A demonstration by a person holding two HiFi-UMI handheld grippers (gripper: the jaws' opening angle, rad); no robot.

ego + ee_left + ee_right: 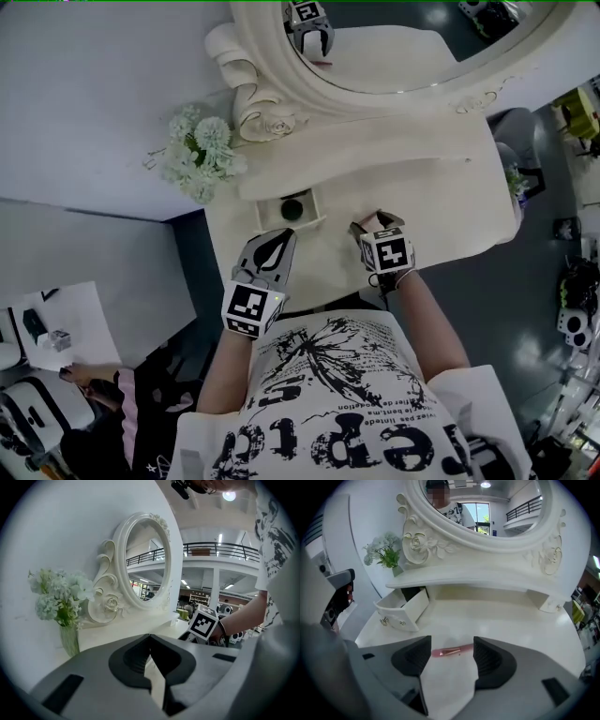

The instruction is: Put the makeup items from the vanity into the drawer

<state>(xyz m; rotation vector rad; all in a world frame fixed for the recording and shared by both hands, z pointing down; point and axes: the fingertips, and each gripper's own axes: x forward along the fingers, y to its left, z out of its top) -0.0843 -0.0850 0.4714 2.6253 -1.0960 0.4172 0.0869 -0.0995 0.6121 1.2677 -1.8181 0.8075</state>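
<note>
The pink makeup item (pixel 451 652) lies flat on the white vanity top (pixel 506 616), just in front of the right tongs (pixel 452 641) and in the gap between their two jaws; its long axis runs crosswise to the tongs, from one jaw toward the other; the end with the copper-coloured band is on the side of the left jaw, and the plain pink end reaches toward the right jaw; whether it is a brush or a pencil I cannot tell. The jaws of the right tongs stand wide apart, one at each end of the item; I cannot tell if the pads touch it, and nothing is clamped.

The left tongs (pixel 150 637) have their jaws together, tips meeting, with nothing between them; they are beside the right tongs, on the person's left.

The small white drawer (pixel 405 613) is pulled open; it stands beyond the right tongs and to their left, and just ahead of the left tongs' tips in the head view; inside it lies one dark round thing (pixel 292 208); the rest of its inside looks bare.

Further beyond the drawer a glass vase (pixel 69 639) holds pale flowers (pixel 384 550); the oval mirror (pixel 143 559) rises behind the vanity top, ahead of both tongs.
</note>
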